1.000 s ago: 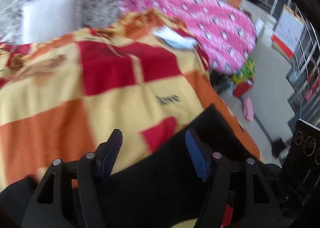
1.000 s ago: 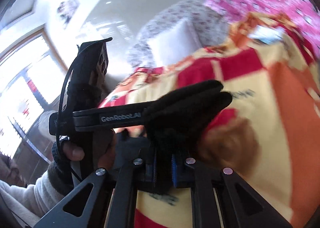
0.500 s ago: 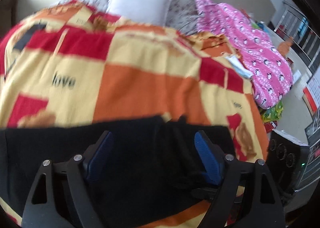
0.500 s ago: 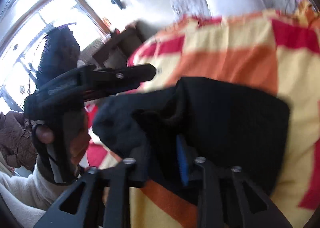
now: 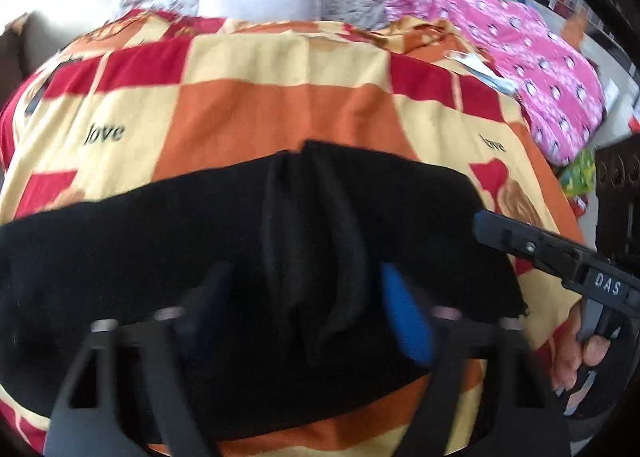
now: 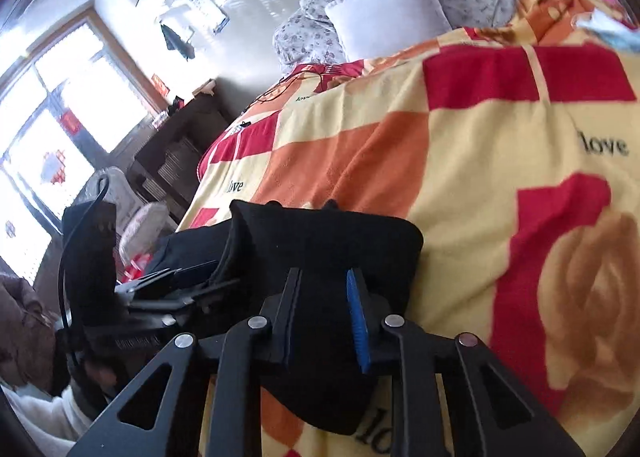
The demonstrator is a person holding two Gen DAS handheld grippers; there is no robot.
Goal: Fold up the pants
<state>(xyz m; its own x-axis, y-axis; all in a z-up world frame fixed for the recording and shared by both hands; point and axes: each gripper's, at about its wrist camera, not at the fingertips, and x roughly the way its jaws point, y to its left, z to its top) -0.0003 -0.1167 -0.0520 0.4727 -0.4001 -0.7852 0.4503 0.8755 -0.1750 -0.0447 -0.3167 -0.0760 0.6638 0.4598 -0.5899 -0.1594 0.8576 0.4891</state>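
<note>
A bed under a fleece blanket (image 5: pixel 280 105) checked in orange, red and cream carries the soft black pants (image 5: pixel 180 241), now lying across its near edge as a wide folded band; half a second ago they were still being carried down, so one fold looks laid. The left tool (image 5: pixel 304 309) has bunched ridges of the fabric between its closing jaws, pads apparently not yet pressing. The right tool (image 6: pixel 324 317), also closing, pinches the pants' folded end (image 6: pixel 340 241). No containers are in view.
</note>
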